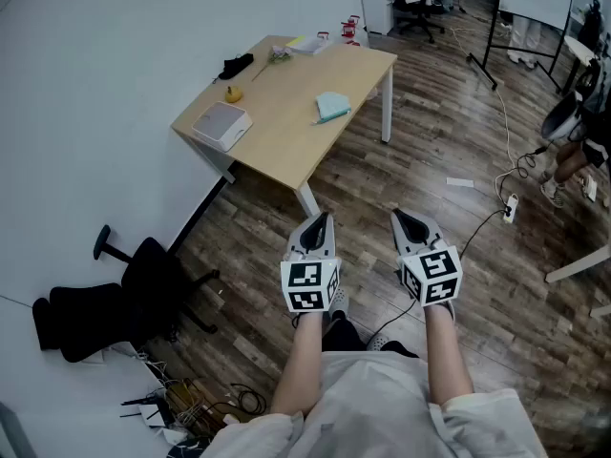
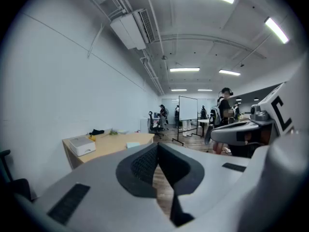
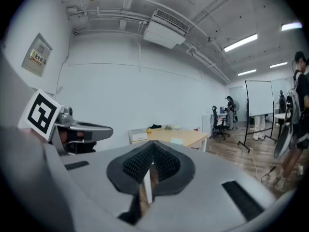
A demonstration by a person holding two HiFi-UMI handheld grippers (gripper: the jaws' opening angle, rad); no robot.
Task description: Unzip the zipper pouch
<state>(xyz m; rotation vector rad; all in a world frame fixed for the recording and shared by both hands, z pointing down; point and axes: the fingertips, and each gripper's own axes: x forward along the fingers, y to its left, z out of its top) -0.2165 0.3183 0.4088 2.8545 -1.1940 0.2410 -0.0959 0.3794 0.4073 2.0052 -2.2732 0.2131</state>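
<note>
Zipper pouch [image 1: 332, 106], pale teal, lay flat on the bench [image 1: 286, 136], toward the bench's 3 o'clock edge and well apart from both tools. A white box [image 1: 221, 125] sat at the bench's 9 o'clock side, with a small yellow item [image 1: 232, 93] and a black item [image 1: 236, 66] toward 11 o'clock. The left hand-held gripper [image 1: 320, 225] and the right hand-held gripper [image 1: 406, 222] hovered side by side over the wooden floor [image 1: 458, 122], at 6 o'clock from the bench. Each had its jaws pressed together with nothing between them. A black chair [image 1: 124, 294] was on the floor at 8 o'clock.
</note>
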